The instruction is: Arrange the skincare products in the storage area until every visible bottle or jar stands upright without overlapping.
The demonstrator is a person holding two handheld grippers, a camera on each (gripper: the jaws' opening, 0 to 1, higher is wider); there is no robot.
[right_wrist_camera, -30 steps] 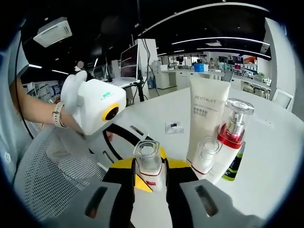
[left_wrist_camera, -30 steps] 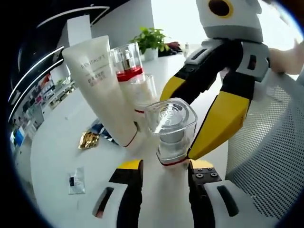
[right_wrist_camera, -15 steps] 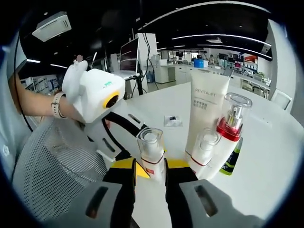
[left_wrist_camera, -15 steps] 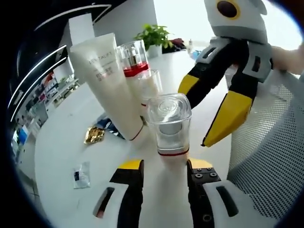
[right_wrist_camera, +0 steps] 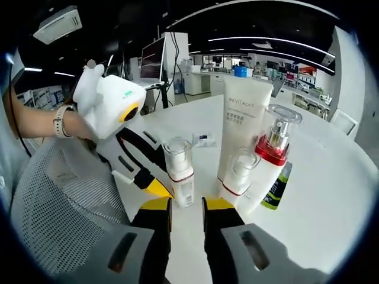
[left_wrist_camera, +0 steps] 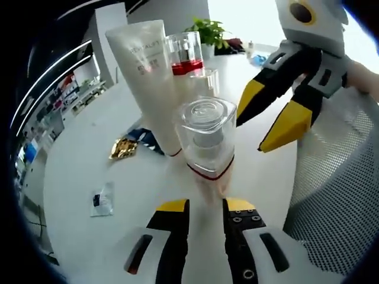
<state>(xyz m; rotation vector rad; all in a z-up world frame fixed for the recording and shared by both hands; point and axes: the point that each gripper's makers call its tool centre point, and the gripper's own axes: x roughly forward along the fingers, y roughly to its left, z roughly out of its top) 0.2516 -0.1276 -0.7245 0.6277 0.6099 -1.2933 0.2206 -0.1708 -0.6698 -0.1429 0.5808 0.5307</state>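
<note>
A small bottle with a clear cap and red band (left_wrist_camera: 204, 142) (right_wrist_camera: 179, 177) has its base between my left gripper's (left_wrist_camera: 206, 204) yellow tips, which are shut on it. From the right gripper view, the left gripper (right_wrist_camera: 172, 190) reaches the bottle from the left. My right gripper (left_wrist_camera: 250, 136) (right_wrist_camera: 187, 204) hangs open just short of the bottle, nothing between its jaws. Behind stand a white tube (left_wrist_camera: 148, 77) (right_wrist_camera: 238, 127), a pump bottle with a red collar (left_wrist_camera: 185, 56) (right_wrist_camera: 269, 154) and a second small capped bottle (left_wrist_camera: 204, 80) (right_wrist_camera: 235, 177).
On the white round table (left_wrist_camera: 77, 177) lie a gold wrapper (left_wrist_camera: 123, 148), a small sachet (left_wrist_camera: 102, 198) (right_wrist_camera: 203, 139) and a dark green tube (right_wrist_camera: 277, 186). A white mesh chair (left_wrist_camera: 337, 177) (right_wrist_camera: 59, 201) stands at the table's edge. A person's wrist (right_wrist_camera: 59, 121) holds the left gripper.
The right gripper has let go of the clear-capped bottle and drawn back from it. The left gripper's jaws have narrowed onto the bottle's base.
</note>
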